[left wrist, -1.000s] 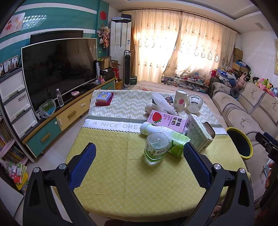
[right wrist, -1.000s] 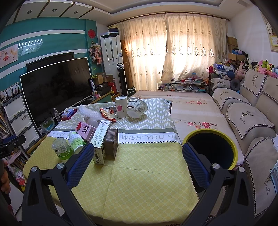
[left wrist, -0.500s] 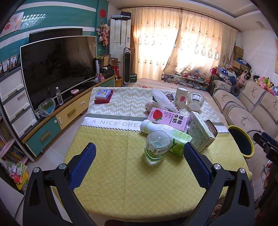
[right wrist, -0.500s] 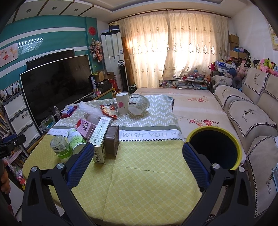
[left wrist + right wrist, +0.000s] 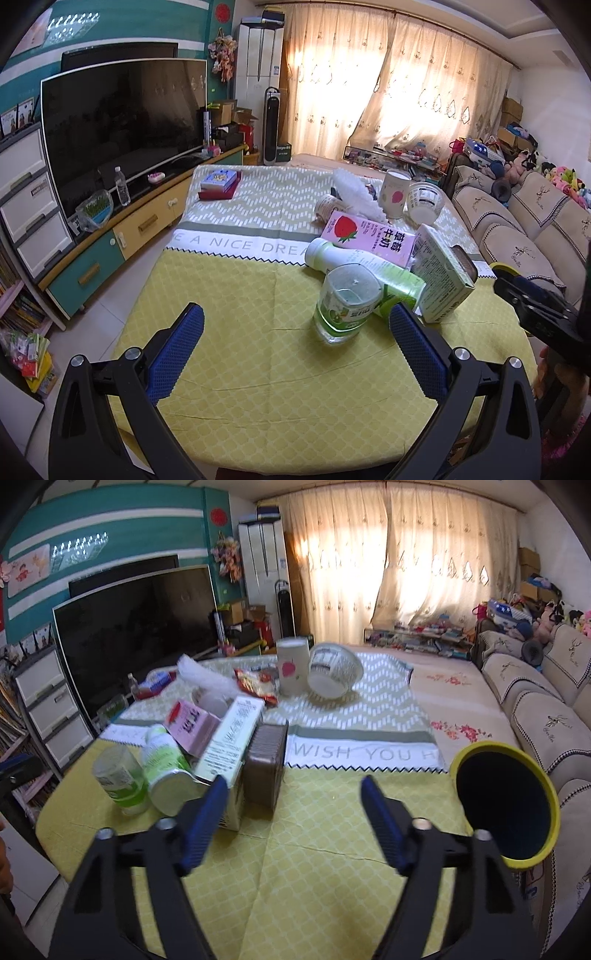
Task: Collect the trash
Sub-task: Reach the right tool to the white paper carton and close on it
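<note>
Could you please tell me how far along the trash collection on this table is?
Nothing looks collected: the bin shows only a dark inside. Neither tool grips anything; the left tool is open near the clear cup, the right tool is closing on nothing. The bottle, cartons and cups remain.

Desk (image 5: 236,354) cloth: yellow lattice print near end, white band with grey lettering and zigzag edge, then green-and-white chevron far end. Carton (image 5: 365,238) pink with red strawberry; lying bottle (image 5: 354,264) white and light green; clear cup (image 5: 345,301) green-labelled; box (image 5: 439,277) pale green with dark print; paper cup (image 5: 394,194) white, red spot. Bin (image 5: 506,805) yellow-rimmed, black inside; gripper pads (image 5: 173,354) blue, dotted texture, on black frames.
</note>
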{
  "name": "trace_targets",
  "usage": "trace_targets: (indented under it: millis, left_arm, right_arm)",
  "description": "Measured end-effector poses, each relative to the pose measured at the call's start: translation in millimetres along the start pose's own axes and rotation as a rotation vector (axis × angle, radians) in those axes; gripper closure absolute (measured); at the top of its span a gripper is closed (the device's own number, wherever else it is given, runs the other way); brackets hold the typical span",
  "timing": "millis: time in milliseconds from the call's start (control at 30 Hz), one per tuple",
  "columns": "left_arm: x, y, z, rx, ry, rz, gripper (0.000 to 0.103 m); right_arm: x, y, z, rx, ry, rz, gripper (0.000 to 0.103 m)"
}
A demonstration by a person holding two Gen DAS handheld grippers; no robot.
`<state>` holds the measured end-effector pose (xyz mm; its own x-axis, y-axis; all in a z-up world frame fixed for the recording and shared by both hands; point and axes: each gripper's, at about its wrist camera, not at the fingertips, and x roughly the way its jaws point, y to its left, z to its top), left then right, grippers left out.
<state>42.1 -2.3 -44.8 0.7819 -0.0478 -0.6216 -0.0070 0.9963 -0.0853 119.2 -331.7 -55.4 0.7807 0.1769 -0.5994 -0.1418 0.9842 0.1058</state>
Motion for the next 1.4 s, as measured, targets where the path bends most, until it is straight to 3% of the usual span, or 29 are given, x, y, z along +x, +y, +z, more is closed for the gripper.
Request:
trace_targets:
  millis: [100, 300, 467, 667, 1000, 1400]
  left_arm:
    - [7.5, 1.7, -0.4, -0.003, 0.014, 0.002, 0.004]
    - [17.7, 1.6, 1.1, -0.004, 0.022, 0.008, 0.004]
    - [25.0, -0.8, 1.0, -0.002, 0.034, 0.002, 0.004]
    - [25.2, 1.8, 0.2, -0.004, 0.034, 0.008, 0.004]
    - [29.2, 3.9, -2.0, -0.009, 0.048, 0.006, 0.004]
    - [32.0, 0.7, -2.9, -0.003, 0.053, 0.004, 0.004]
  right_arm:
    - [7.4, 0.9, 0.1, 0.016, 0.022, 0.039, 0.049]
    - [-7.0, 10.6, 0.3, 0.025, -0.034, 0.113, 0.049]
    - [8.9, 28.7, -1.4, -0.003, 0.026, 0.16, 0.054]
    - [29.2, 38.9, 1.2, 0.006, 0.071, 0.171, 0.057]
    - [54.2, 43.5, 1.7, 0.032, 0.09, 0.141, 0.071]
    - [22.5, 39.3, 9.2, 0.036, -0.023, 0.151, 0.076]
